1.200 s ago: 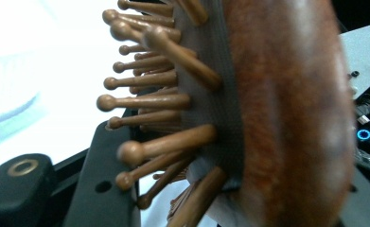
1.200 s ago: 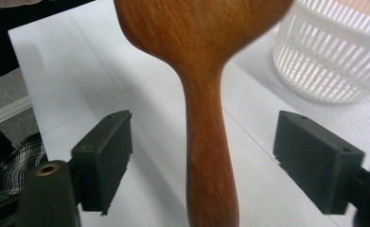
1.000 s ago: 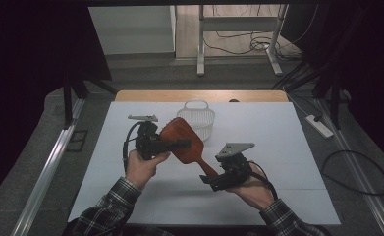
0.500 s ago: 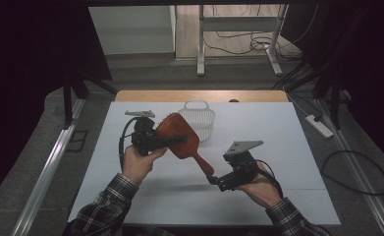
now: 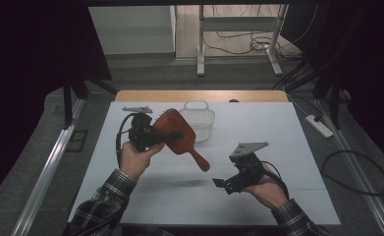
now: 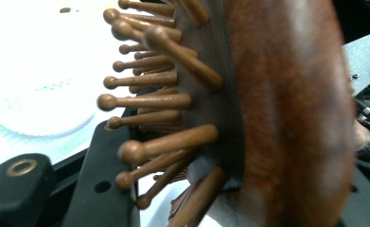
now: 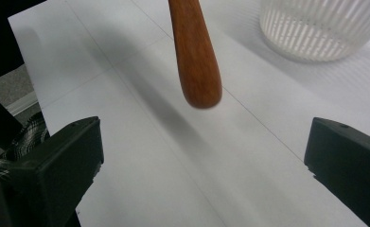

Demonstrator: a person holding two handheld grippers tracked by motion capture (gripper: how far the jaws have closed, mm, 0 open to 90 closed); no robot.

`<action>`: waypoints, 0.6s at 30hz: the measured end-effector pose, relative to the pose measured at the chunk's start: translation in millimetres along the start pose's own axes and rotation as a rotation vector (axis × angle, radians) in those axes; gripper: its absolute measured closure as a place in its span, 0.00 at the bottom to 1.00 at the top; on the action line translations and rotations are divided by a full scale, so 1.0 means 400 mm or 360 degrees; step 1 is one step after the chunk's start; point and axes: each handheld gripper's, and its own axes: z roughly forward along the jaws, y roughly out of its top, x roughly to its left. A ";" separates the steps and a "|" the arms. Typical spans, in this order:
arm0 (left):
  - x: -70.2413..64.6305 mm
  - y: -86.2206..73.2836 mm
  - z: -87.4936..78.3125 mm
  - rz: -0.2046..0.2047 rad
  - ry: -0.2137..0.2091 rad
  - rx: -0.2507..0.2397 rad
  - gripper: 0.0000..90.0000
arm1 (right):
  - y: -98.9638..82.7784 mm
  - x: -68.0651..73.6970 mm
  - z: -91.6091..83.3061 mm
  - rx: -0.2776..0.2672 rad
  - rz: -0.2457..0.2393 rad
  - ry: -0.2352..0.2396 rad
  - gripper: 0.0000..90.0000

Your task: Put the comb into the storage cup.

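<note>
**Brush in your L gripper, R gripper open below the handle**

Far L in the high view: your L hand holds the L gripper (image 5: 167,133) above the white table (image 5: 278,128), jaws clamped on the head of a wooden brush (image 5: 177,132). The brush is lifted off the table, tilted, its handle pointing down and to the R. In the L gripper view the brush fills the frame up close: round-tipped wooden pins stick out to the L, the red-brown back faces R, and one black jaw sits against the pin side.

Just behind the brush head stands a white basket (image 5: 202,120), on the table.

Further R, your R hand holds the R gripper (image 5: 224,186) low, near the table. Its jaws have just been opening and now stand wide apart w/ nothing between them. In the R gripper view the handle tip hangs ahead of the jaws, clear of both, w/ the basket beyond.
</note>
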 end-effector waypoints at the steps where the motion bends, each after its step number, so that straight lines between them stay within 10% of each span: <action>1: 0.001 0.002 -0.002 0.0001 0.0004 -0.0002 0.63 | -0.003 -0.002 -0.003 0.0000 0.0005 -0.0001 0.00; 18: 0.012 0.034 -0.025 0.0004 0.0039 -0.0034 0.62 | -0.054 -0.022 -0.054 -0.0003 0.0039 -0.0051 0.00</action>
